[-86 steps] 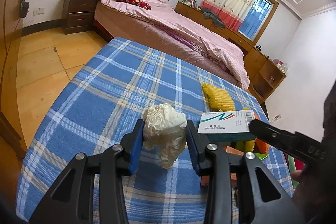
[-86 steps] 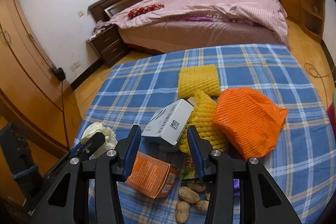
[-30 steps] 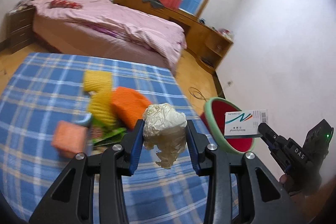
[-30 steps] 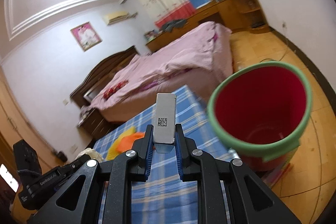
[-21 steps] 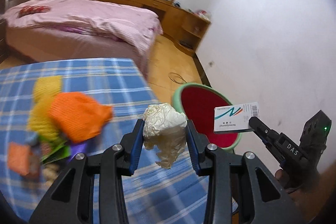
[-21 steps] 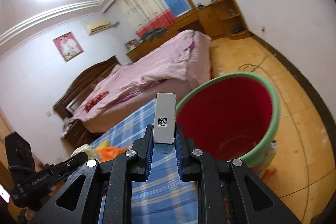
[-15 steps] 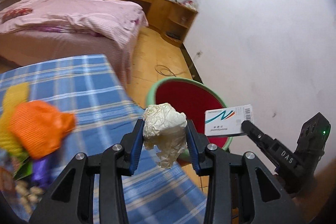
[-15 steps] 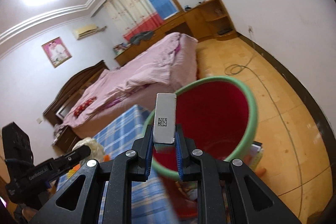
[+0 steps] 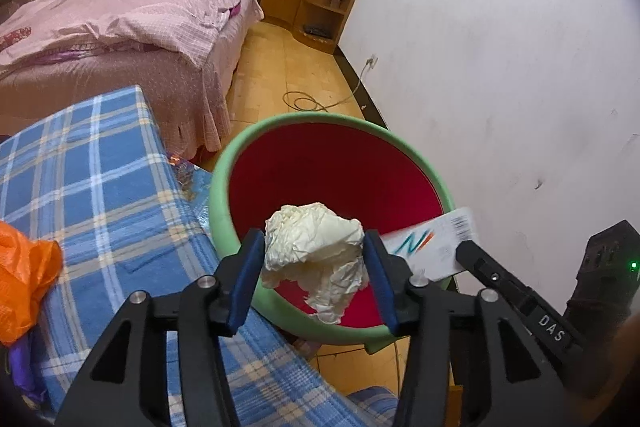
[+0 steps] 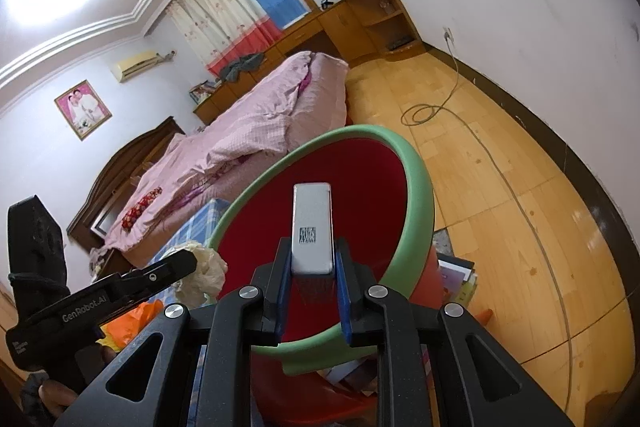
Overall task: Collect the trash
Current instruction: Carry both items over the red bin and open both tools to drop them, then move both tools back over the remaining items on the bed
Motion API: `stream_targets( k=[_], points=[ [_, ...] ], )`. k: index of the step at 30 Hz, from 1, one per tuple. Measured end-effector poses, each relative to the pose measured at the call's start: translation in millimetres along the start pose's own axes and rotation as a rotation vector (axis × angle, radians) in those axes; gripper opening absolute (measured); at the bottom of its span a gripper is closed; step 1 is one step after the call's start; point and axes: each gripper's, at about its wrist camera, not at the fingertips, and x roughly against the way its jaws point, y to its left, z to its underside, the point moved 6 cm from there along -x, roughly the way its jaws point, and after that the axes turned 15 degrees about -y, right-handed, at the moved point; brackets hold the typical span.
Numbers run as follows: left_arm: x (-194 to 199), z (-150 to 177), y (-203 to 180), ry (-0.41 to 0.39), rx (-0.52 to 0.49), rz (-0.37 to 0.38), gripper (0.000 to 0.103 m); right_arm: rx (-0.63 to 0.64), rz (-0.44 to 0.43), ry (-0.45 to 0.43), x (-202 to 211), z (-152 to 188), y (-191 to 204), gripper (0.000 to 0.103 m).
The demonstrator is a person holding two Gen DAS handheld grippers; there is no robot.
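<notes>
My left gripper (image 9: 314,263) is shut on a crumpled cream paper ball (image 9: 316,255) and holds it over the near rim of a red bin with a green rim (image 9: 224,183). My right gripper (image 10: 312,263) is shut on a small white carton with a QR code (image 10: 312,227), held over the same bin (image 10: 420,187). The carton (image 9: 436,243) and right gripper also show at the right in the left wrist view. The paper ball (image 10: 204,267) shows at the left in the right wrist view.
The blue plaid table (image 9: 100,187) lies left of the bin, with an orange net bag (image 9: 20,275) on it. A pink bed (image 9: 120,27) stands behind. A cable (image 10: 460,99) trails on the wooden floor by the white wall. Books lie beside the bin (image 10: 456,275).
Both grippers have swung from the table to the bin and moved closer over its opening. Each still holds its item.
</notes>
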Motion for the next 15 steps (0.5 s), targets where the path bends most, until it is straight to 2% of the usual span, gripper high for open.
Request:
stream_targets(
  k=[5,9,15],
  points=[
    [3.8,2.6,-5.1,-0.006,-0.016,0.006,0.063,-0.027,0.008,0.015,-1.7,3.6,-6.1,0.023],
    [10.1,2.3,-5.5,-0.011,-0.016,0.006,0.063,-0.034,0.002,0.006,-1.2,0.9,-4.4,0.032],
    [27.9,-0.3,2.7,-0.021,0.003,-0.01,0.063,-0.033,-0.022,-0.001,3.3,-1.1,4.4,0.033]
  ],
)
